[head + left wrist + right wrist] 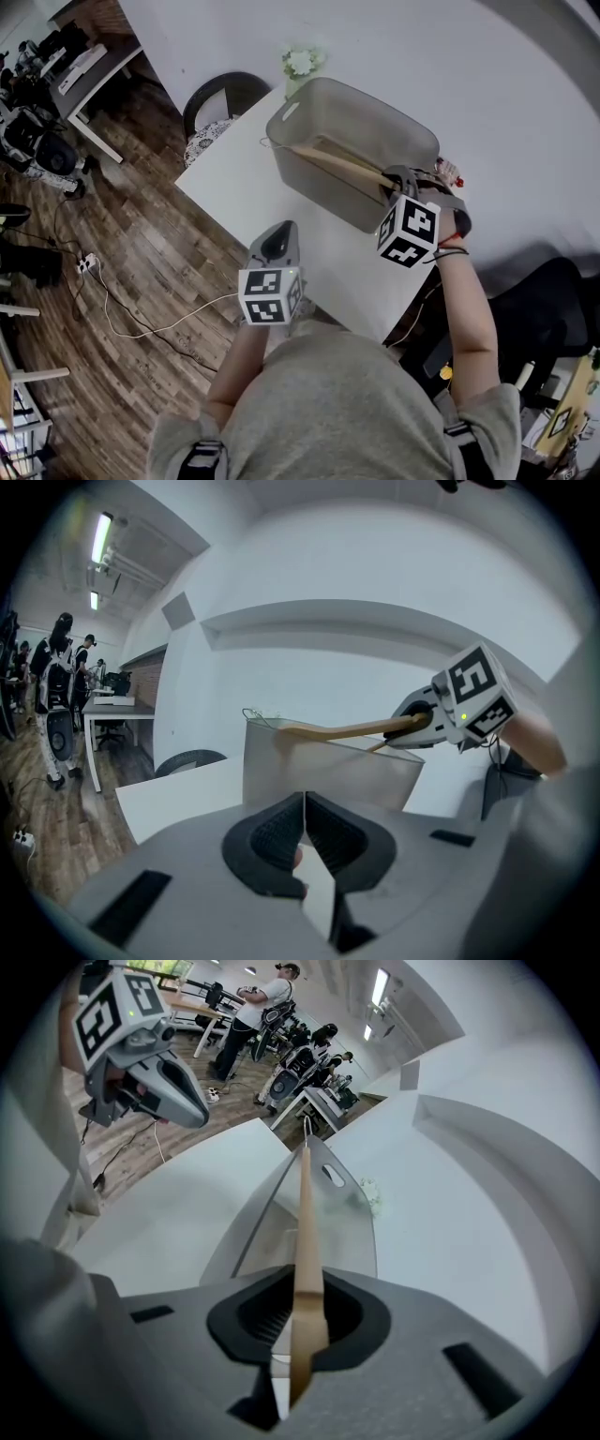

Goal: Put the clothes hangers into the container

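The right claw [305, 1312] is opened only narrowly, its 2 ribbed black pads pinching the flat end of a wooden hanger [305, 1222]. It sits at the near right rim of the container [319, 192]. From there the hanger runs across the open top, its thin wire hook [305, 1124] reaching the far rim.

The left claw [305, 832] is pressed together with nothing between its pads. It hovers over the near edge of the tabletop [244, 178], well apart from the container.

The hanger is smooth, pale brown wood, slim and gently curved. The container is a grey, translucent plastic tub with rounded corners, sloping walls and an oval handle slot in 1 end. The tabletop is plain matte white.

In the head view the right claw's marker cube covers the gripped end of the hanger. Through the cloudy walls, what lies on the container's floor is hard to make out.
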Tool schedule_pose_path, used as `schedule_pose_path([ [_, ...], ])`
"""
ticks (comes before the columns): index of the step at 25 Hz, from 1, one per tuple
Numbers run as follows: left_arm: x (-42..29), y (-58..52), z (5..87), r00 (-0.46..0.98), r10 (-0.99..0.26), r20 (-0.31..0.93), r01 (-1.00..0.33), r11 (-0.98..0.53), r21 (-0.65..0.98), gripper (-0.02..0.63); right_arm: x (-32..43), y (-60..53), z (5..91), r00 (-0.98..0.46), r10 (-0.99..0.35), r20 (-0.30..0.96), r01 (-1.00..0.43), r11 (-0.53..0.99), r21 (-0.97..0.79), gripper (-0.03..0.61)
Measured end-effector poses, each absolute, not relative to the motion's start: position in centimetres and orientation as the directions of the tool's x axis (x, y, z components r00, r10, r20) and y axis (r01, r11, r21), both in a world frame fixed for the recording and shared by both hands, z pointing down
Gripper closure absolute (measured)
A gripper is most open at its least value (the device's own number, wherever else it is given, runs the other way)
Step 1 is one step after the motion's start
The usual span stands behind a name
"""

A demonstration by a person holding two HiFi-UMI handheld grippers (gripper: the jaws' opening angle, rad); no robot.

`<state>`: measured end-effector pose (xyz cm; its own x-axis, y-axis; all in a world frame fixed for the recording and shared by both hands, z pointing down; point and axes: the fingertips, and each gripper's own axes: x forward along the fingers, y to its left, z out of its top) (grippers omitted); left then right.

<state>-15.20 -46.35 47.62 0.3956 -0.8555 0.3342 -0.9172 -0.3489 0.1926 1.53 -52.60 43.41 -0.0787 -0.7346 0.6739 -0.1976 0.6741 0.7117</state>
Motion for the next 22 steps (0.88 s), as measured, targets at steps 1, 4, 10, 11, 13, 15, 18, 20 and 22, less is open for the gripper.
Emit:
schedule_pose_path([
  [1,-15.2,-46.3,47.6,0.394,-0.856,0.335,-0.918,-0.347,0.193,0.603,1.5,-52.6,43.5,-0.079,-0.734,0.675,-0.197,0.675,0.711,0.532],
  [4,-15.4,-46.3,47.7,0.392,-0.856,0.336,-0.919,-0.344,0.194,0.603,1.3,-52.5,43.5,-0.081,-0.728,0.68,-0.185,0.682,0.708,0.521],
  [10,-15.3,-45.8,47.8,0.393,-0.855,0.337,-0.918,-0.345,0.194,0.603,1.0,-52.0,43.8,-0.074,-0.729,0.68,-0.11,0.684,0.721,0.49],
  [11,-15.3,-45.7,47.8,0.393,-0.856,0.337,-0.918,-0.346,0.193,0.604,0.9,-51.8,43.9,-0.073,-0.727,0.682,-0.099,0.686,0.721,0.478],
  [13,-15.3,-45.5,47.8,0.394,-0.856,0.336,-0.918,-0.347,0.192,0.604,0.9,-51.5,43.9,-0.075,-0.723,0.687,-0.088,0.691,0.718,0.449],
  [15,-15.1,-45.4,47.8,0.395,-0.855,0.336,-0.918,-0.349,0.19,0.604,1.0,-51.2,43.8,-0.077,-0.726,0.684,-0.085,0.688,0.721,0.446],
  [18,-14.8,-44.9,47.7,0.399,-0.854,0.336,-0.916,-0.354,0.186,0.604,1.2,-50.8,43.3,-0.079,-0.74,0.668,-0.089,0.673,0.735,0.446],
  [20,-14.5,-44.6,47.6,0.401,-0.853,0.334,-0.915,-0.358,0.184,0.604,1.4,-50.5,43.0,-0.082,-0.749,0.658,-0.092,0.663,0.743,0.444],
  [22,-14.2,-44.0,47.5,0.404,-0.853,0.332,-0.914,-0.362,0.182,0.603,1.6,-49.9,42.7,-0.086,-0.756,0.649,-0.097,0.654,0.75,0.44],
])
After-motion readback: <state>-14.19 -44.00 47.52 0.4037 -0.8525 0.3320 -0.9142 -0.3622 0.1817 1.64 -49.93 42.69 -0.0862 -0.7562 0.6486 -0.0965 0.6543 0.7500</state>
